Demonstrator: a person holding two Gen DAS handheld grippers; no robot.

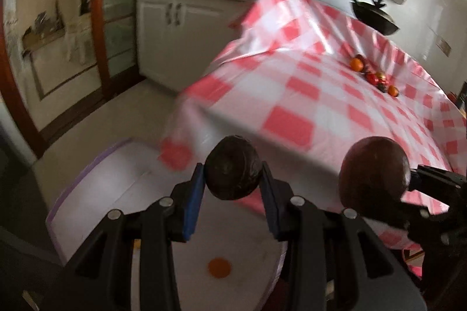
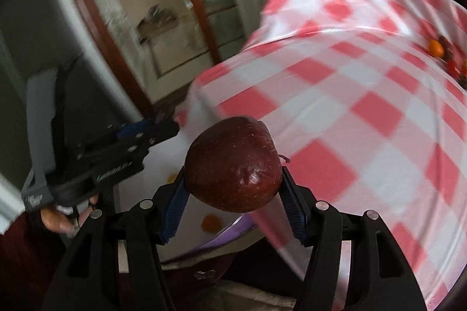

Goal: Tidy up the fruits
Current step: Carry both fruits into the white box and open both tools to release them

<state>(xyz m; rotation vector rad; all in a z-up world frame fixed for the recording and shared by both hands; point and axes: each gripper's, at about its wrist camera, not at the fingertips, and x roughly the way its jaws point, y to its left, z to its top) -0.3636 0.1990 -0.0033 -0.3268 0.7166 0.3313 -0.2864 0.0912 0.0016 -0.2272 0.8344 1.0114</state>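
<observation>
My left gripper (image 1: pixel 233 169) is shut on a dark wrinkled round fruit (image 1: pixel 233 166) and holds it above a white bin with a purple rim (image 1: pixel 96 194) beside the table. My right gripper (image 2: pixel 233 179) is shut on a dark red apple (image 2: pixel 233 165), held over the bin's edge; the apple also shows in the left wrist view (image 1: pixel 375 171). A small orange fruit (image 1: pixel 219 267) lies in the bin. More fruits (image 1: pixel 373 74) lie in a row on the far side of the red-checked tablecloth (image 1: pixel 292 95).
A black pan (image 1: pixel 370 13) sits at the table's far edge. White cabinets (image 1: pixel 175 28) with pots on top stand behind, next to a wood-framed glass door (image 1: pixel 102 19). The left gripper body (image 2: pixel 111 153) shows at the left of the right wrist view.
</observation>
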